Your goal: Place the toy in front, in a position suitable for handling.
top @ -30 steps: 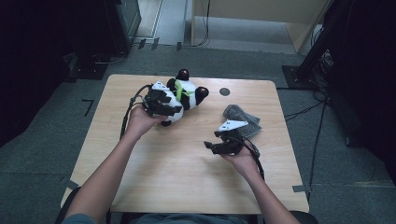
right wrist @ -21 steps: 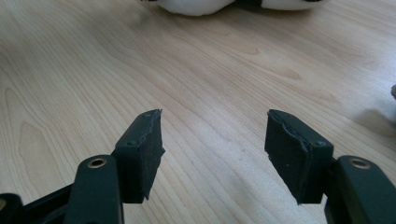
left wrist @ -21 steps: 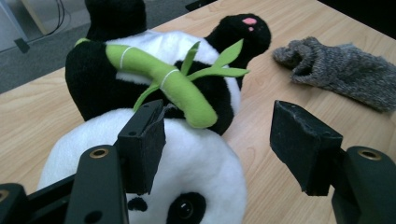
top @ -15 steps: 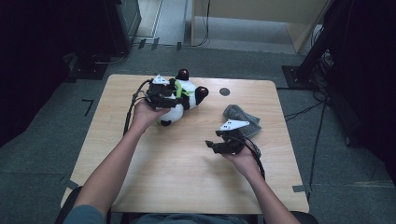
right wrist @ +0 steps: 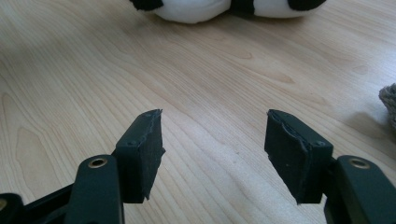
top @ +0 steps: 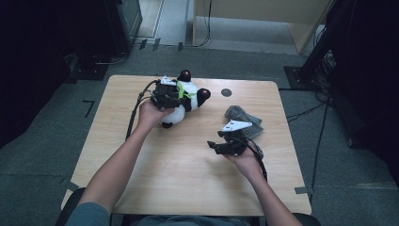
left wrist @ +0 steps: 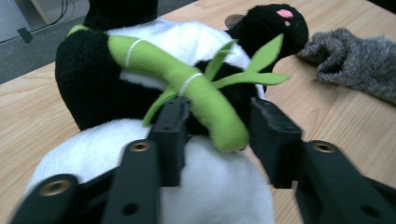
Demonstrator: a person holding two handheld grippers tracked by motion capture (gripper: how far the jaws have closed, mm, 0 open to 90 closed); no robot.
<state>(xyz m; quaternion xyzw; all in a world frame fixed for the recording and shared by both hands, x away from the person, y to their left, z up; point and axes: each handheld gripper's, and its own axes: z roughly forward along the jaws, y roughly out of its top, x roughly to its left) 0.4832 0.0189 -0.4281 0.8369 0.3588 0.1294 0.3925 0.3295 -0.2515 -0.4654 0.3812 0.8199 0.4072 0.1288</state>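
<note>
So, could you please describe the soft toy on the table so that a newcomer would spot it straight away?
Start at the wooden table and look to its far edge, left of centre. There lies a plush panda, black and white, at the left tool. Its green bamboo stalk sets it apart from the grey fuzzy cloth to its right.

Table (top: 188,165) evenly lit from overhead; surroundings from 9 to 3 o'clock left dark. Soft shadows noted. Near jaws rendered blurred in both gripper views, possibly by focus limits.
</note>
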